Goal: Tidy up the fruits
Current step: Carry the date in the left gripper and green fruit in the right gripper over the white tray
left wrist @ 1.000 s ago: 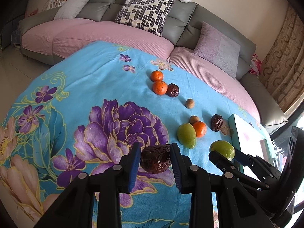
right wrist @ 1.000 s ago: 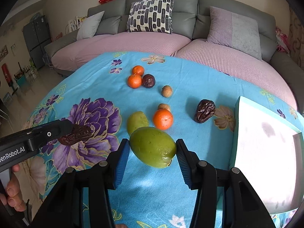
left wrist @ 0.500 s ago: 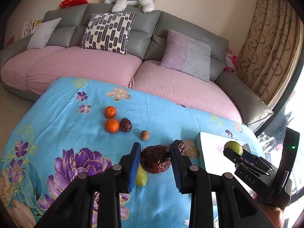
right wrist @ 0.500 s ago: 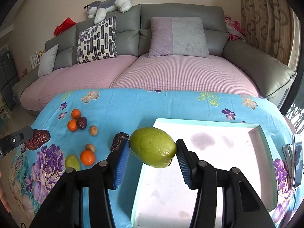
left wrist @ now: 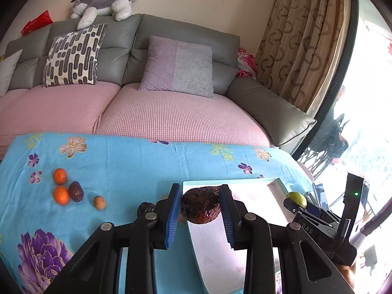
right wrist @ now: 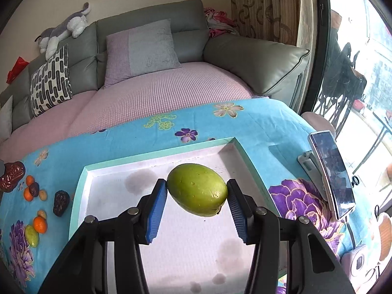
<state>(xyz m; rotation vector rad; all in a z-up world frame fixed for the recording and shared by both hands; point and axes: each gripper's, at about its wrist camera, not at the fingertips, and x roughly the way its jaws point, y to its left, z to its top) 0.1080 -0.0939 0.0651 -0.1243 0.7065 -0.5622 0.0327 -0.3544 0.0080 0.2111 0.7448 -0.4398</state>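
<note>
- Both tools have swung from the loose fruit to the white tray [right wrist: 103, 196] on the table [right wrist: 257, 120].
- Right tool [right wrist: 197, 192] clamps a green mango [right wrist: 197, 188] above the tray, long axis across the fingers, tilted.
- Left tool [left wrist: 199, 205] grips a dark date [left wrist: 200, 204] over the tray's left rim, long axis crosswise.

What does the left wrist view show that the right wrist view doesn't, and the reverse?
Only the left wrist view: the right gripper from outside, and the left gripper shut on its date.

Only the right wrist view: a phone propped on a stand beside the tray, and a green fruit with an orange left on the cloth.

Both: the tray, the held mango, the held date, a loose date, the sofa.
</note>
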